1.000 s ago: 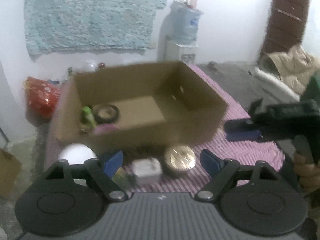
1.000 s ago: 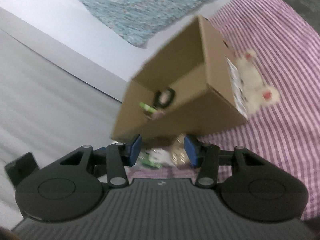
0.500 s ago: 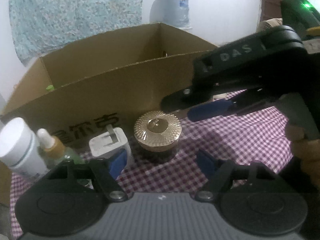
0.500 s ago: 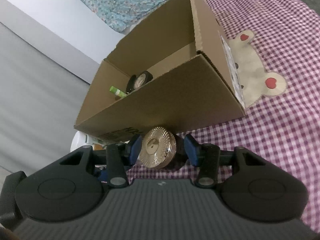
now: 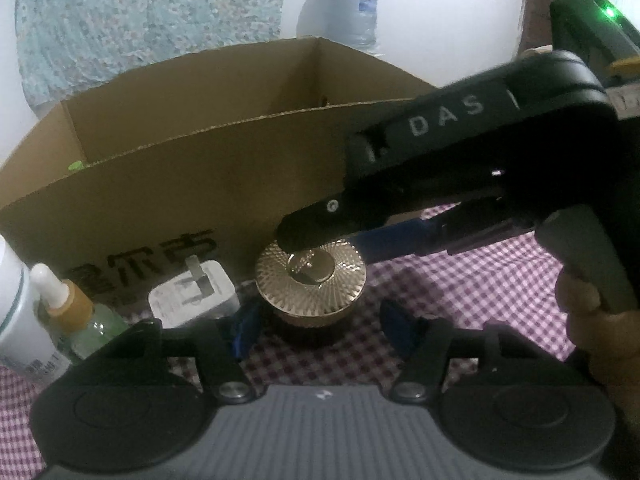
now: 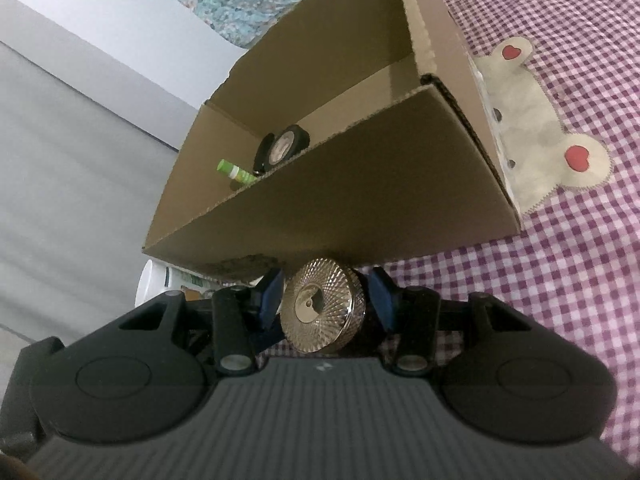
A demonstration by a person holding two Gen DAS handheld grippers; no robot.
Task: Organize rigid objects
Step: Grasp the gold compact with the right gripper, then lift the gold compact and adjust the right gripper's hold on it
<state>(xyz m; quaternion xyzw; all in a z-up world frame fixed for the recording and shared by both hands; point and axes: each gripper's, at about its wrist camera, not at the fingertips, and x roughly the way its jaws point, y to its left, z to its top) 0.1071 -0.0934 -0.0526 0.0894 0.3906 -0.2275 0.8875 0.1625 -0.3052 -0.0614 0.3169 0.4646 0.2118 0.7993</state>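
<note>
Left wrist view: one open cardboard box (image 5: 224, 168) stands on the purple checked cloth (image 5: 480, 280); from here only a green tip (image 5: 75, 166) shows over its near wall. In front of that wall stand four things in a row: a white bottle (image 5: 16, 320), a dropper bottle (image 5: 68, 312) upright with its white tip up, a white plug adapter (image 5: 196, 294) with its prongs facing up, and a gold-lidded jar (image 5: 311, 280) upright, its round lid facing up. The left gripper (image 5: 316, 326) has its jaws closing, one on each side of the jar's dark base, with gaps on both sides. The right gripper (image 5: 340, 236) reaches in from the right above the jar; a hand (image 5: 592, 320) holds its grip.

Right wrist view: the cardboard box (image 6: 360, 184) holds two visible things at its far end, a black roll of tape (image 6: 282, 148) leaning on the wall and a green tube (image 6: 236, 172) lying flat. The gold-lidded jar (image 6: 324, 312) sits just before the box's near wall, between the blue pads of the right gripper (image 6: 326, 300); its jaws stand partly apart, and whether they press the jar cannot be told. A bear patch (image 6: 540, 128) lies on the cloth beside the box.
</note>
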